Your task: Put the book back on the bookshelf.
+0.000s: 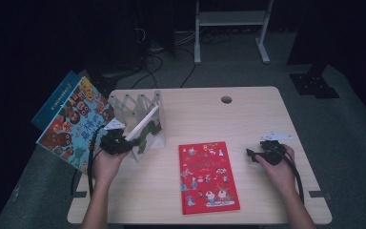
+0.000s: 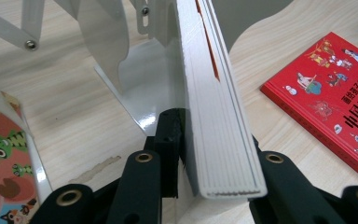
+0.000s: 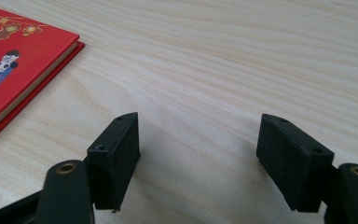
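A white-edged picture book [image 1: 145, 126] leans tilted in a white folding book rack [image 1: 133, 102] at the table's left. My left gripper [image 1: 126, 141] is shut on its lower end; in the left gripper view the book's page edges [image 2: 219, 116] run up between the black jaws of the left gripper [image 2: 212, 135], with the rack's plates [image 2: 102, 51] just behind. A red picture book [image 1: 207, 176] lies flat in the middle of the table. To its right, my right gripper [image 1: 251, 153] rests low over bare wood, open with nothing between the jaws of the right gripper [image 3: 198, 149].
A colourful cartoon book [image 1: 74, 124] and a blue one [image 1: 57, 98] stick out past the table's left edge beside the rack. The wooden table [image 1: 248, 114] has a cable hole [image 1: 226, 99] near its far edge. Cables and a white frame stand on the floor beyond.
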{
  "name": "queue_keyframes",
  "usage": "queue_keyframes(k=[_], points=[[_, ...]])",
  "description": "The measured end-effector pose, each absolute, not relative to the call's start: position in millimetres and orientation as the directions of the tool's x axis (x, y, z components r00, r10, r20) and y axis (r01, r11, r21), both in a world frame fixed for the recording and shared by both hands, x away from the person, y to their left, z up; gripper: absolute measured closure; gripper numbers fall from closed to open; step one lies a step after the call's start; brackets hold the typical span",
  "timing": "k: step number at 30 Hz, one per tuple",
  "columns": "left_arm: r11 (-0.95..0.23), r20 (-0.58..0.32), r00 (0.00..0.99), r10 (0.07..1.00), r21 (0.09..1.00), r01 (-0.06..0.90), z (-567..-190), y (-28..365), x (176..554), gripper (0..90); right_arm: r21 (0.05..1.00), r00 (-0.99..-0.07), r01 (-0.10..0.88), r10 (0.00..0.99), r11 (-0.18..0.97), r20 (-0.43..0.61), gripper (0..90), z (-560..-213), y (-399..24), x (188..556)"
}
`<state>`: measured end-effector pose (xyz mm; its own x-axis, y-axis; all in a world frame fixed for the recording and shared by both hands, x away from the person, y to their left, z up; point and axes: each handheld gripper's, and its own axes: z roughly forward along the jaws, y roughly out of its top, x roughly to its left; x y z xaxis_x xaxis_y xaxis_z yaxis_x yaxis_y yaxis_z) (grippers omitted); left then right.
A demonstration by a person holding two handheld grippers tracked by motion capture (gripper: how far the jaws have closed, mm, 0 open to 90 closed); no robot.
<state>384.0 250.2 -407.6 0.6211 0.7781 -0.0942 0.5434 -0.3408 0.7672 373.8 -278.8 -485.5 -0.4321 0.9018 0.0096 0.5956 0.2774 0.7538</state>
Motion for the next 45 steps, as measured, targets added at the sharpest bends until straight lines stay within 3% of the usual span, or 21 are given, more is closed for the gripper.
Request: queue_keyframes(k=[9,16,21,28,38,41,45], points=[[-0.344,-0.108,0.63,0.769,0.76,0.551,-416,248,380,54.3,0.754,-0.436,0.594,0.9,0.281,0.009,29.0,-485,-279,374],[-0.402,-0.05,0.651,0.757,0.75,0.526,-417,252,367,36.1,0.754,-0.438,0.593,0.899,0.282,0.009,29.0,-486,-279,374],[-0.426,-0.027,0.674,0.738,0.756,0.497,-420,260,358,33.0,0.754,-0.44,0.592,0.898,0.283,0.009,29.0,-486,-278,374],[-0.473,0.007,0.69,0.723,0.734,0.488,-425,267,345,39.9,0.754,-0.44,0.593,0.898,0.283,0.008,29.1,-485,-278,374],[-0.482,-0.006,0.696,0.718,0.717,0.503,-431,266,350,68.1,0.754,-0.443,0.592,0.896,0.286,0.008,29.0,-486,-278,373],[-0.475,-0.024,0.698,0.716,0.715,0.512,-432,262,350,72.9,0.754,-0.443,0.592,0.896,0.286,0.008,29.0,-486,-278,373],[-0.488,-0.023,0.712,0.702,0.712,0.505,-432,250,350,72.7,0.754,-0.443,0.592,0.896,0.286,0.008,29.0,-486,-278,373]])
